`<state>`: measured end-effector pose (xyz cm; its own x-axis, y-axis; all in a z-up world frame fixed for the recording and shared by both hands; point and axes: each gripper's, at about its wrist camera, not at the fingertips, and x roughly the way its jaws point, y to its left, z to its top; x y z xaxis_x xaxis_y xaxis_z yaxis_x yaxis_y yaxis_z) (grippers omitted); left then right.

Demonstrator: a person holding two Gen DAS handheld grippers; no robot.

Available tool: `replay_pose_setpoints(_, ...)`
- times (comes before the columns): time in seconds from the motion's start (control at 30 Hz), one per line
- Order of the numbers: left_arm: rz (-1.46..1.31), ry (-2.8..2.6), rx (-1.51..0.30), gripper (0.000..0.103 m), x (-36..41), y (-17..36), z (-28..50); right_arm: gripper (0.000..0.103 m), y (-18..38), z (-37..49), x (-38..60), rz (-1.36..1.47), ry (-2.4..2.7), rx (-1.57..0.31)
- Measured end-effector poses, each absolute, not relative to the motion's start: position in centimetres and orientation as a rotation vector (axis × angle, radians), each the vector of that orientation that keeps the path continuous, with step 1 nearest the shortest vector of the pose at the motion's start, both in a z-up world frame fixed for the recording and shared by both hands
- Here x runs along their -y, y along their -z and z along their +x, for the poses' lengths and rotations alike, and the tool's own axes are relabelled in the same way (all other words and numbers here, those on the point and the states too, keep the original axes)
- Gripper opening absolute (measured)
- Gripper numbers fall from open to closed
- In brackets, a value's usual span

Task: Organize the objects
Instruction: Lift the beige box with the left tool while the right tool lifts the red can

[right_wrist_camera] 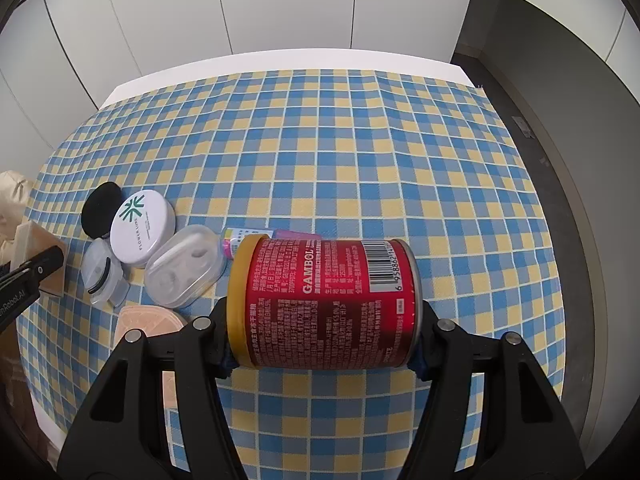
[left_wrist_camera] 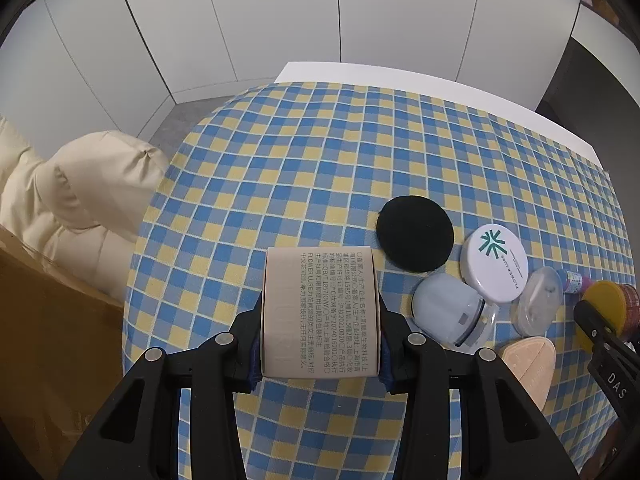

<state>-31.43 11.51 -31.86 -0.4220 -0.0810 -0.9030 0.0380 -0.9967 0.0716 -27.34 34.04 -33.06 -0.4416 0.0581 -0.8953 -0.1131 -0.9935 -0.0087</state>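
My left gripper (left_wrist_camera: pixel 319 354) is shut on a beige printed carton (left_wrist_camera: pixel 319 312), its pads pressing both long sides. In the right wrist view my right gripper (right_wrist_camera: pixel 323 354) is shut on a red can with a yellow lid (right_wrist_camera: pixel 324 304), lying sideways between the fingers, lid to the left. Both are over the blue and yellow checked tablecloth (left_wrist_camera: pixel 340 152). The can (left_wrist_camera: pixel 608 304) and the right gripper's finger show at the right edge of the left wrist view. The carton (right_wrist_camera: pixel 40 256) shows at the left edge of the right wrist view.
Between the two grippers lies a cluster: a black round puff (left_wrist_camera: pixel 415 233), a white round compact (left_wrist_camera: pixel 494 263), a pale blue curler case (left_wrist_camera: pixel 448 308), a clear plastic case (left_wrist_camera: pixel 538 300), a peach sponge (left_wrist_camera: pixel 528 364), a small purple tube (right_wrist_camera: pixel 272 236). A cream cushion (left_wrist_camera: pixel 92 200) sits at the left.
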Motion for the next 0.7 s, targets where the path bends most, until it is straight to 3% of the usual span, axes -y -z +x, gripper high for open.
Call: replay_pose_setpoints(0.7,1.638,2.639,0.15,0.043,-12.9,28.1,-30.4,0.064,29.8,-27.2,-34.0,-1.556,-2.601,-0.056)
